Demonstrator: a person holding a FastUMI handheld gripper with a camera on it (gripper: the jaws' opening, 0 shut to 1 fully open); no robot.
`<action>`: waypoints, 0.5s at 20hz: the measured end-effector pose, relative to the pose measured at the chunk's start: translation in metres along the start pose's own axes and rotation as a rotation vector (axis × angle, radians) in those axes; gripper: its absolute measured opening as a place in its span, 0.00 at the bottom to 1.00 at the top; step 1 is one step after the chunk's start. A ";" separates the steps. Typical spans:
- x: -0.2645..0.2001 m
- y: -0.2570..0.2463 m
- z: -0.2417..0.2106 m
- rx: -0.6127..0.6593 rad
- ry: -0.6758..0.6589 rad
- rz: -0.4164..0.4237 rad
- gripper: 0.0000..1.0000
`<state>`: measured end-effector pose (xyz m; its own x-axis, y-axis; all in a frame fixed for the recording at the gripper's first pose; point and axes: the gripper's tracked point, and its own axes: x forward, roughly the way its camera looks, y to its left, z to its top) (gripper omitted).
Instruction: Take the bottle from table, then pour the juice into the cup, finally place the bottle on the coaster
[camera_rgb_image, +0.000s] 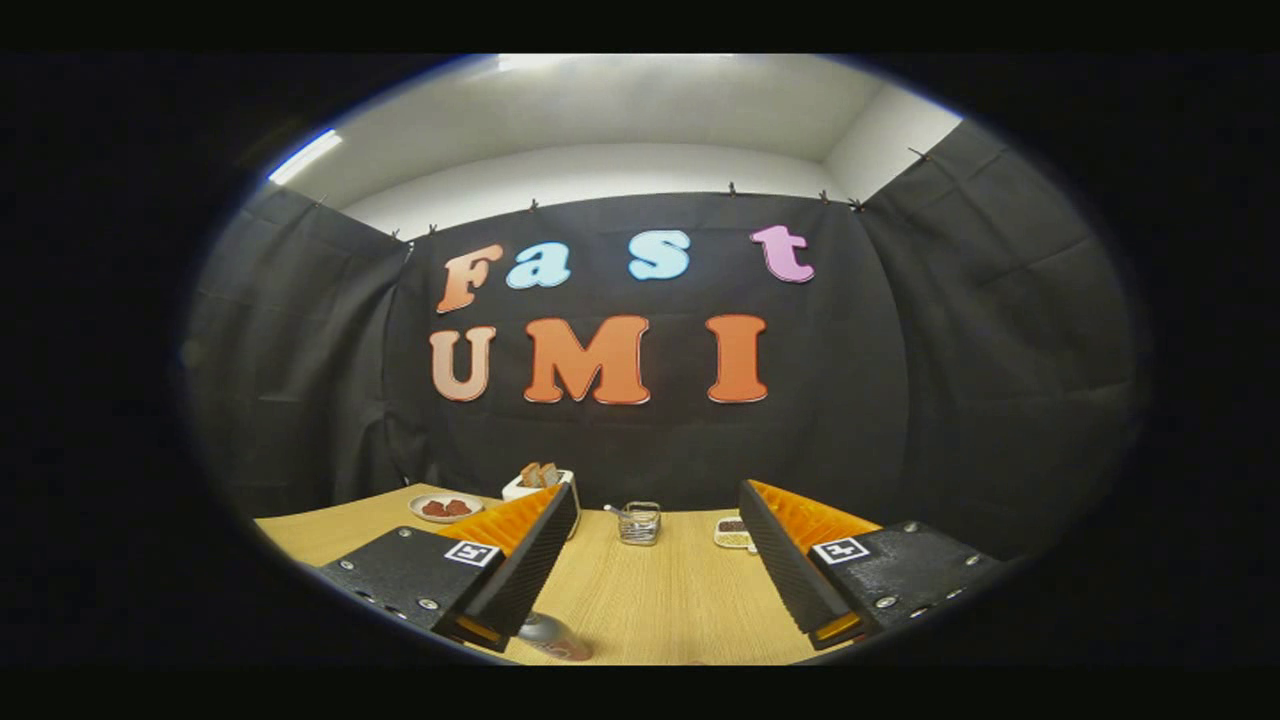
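We hold the fingers (648, 570) spread, gripping nothing. The bottle (555, 637) lies near, below the left finger, on the bench (650, 600). Step: take bottle. Next, lower and centre fingers around it.

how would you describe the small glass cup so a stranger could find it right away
Start at the wooden table in front of the black cloth wall. The cup stands at its far edge, beyond the gap between the open claw fingers. Unlike the flat plate and white dish further left, it is clear and upright.
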<state>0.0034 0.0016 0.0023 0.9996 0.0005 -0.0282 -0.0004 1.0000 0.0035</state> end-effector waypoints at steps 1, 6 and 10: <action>0.002 0.001 -0.001 -0.002 0.004 0.001 0.98; 0.005 0.005 -0.005 -0.020 0.022 0.005 0.97; 0.003 0.010 -0.006 -0.028 0.030 0.022 0.97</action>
<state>0.0065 0.0114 -0.0039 0.9980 0.0220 -0.0585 -0.0235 0.9994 -0.0240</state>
